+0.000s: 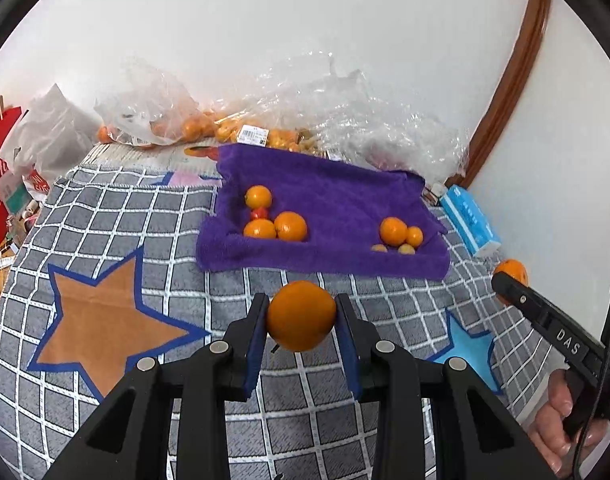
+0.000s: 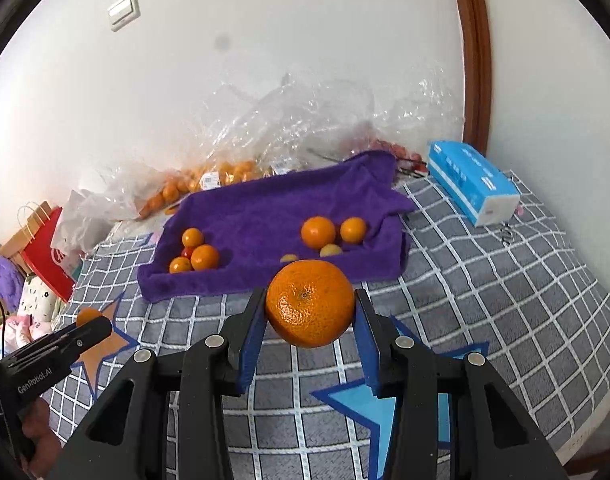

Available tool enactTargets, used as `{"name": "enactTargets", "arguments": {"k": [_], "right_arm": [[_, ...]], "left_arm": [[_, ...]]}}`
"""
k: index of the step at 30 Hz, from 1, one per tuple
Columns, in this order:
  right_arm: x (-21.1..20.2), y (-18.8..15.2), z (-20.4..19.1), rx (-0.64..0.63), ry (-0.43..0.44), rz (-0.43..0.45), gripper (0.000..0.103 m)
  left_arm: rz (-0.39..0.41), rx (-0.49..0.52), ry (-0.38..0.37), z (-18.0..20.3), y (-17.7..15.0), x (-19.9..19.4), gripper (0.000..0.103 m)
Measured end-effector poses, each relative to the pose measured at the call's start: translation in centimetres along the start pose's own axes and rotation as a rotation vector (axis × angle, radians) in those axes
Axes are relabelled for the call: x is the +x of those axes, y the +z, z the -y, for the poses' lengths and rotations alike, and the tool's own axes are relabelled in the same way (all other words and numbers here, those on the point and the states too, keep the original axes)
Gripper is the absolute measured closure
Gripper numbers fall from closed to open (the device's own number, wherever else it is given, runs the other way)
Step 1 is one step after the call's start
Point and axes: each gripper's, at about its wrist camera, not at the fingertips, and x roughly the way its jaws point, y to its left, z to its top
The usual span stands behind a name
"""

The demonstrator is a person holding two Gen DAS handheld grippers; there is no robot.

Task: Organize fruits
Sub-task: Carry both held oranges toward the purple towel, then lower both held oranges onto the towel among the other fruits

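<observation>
Orange fruit is pinched in both tools: the left gripper (image 1: pixel 301 312) clamps a smooth orange (image 1: pixel 301 315), the right gripper (image 2: pixel 310 308) a mandarin (image 2: pixel 310 303), both above the checked blanket (image 1: pixel 185 216). Carry each level to the purple towel (image 1: pixel 337 200); release beside its matching group, low, so nothing rolls.

Between the grippers and the purple towel (image 1: pixel 337 196) the checked blanket (image 1: pixel 177 216) lies bare. On the towel, fruit clusters (image 2: pixel 195 254) crowd its left and right sides, leaving its middle free. Plastic bags (image 1: pixel 345 120) block the far edge; a tissue pack (image 2: pixel 471 180) blocks the right one
</observation>
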Motion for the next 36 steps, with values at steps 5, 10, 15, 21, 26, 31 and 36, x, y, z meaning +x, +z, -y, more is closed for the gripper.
{"name": "enactTargets", "arguments": {"k": [5, 10, 15, 21, 26, 31, 36], "right_arm": [[-0.1, 1.0, -0.7, -0.023, -0.003, 0.012, 0.061], [0.0, 1.8, -1.0, -0.025, -0.003, 0.016, 0.061], [0.3, 2.6, -0.9, -0.009, 0.006, 0.023, 0.061], [0.8, 3.3, -1.2, -0.017, 0.003, 0.025, 0.061], [1.1, 3.9, -1.3, -0.026, 0.001, 0.033, 0.061], [1.7, 4.5, -1.4, -0.041, -0.009, 0.044, 0.061], [2.2, 5.6, -1.3, -0.044, -0.012, 0.055, 0.061]], "left_arm": [[0.019, -0.001, -0.007, -0.1, 1.4, -0.3, 0.072], [0.023, -0.009, -0.026, -0.2, 2.6, -0.1, 0.072], [0.034, 0.009, -0.03, 0.1, 3.5, -0.1, 0.072], [0.044, 0.003, -0.034, 0.2, 4.7, 0.1, 0.072], [0.048, -0.001, -0.044, 0.4, 5.7, 0.5, 0.072], [0.052, 0.008, -0.053, 0.8, 6.7, 1.0, 0.072], [0.053, 0.004, -0.062, 0.8, 7.6, 1.8, 0.072]]}}
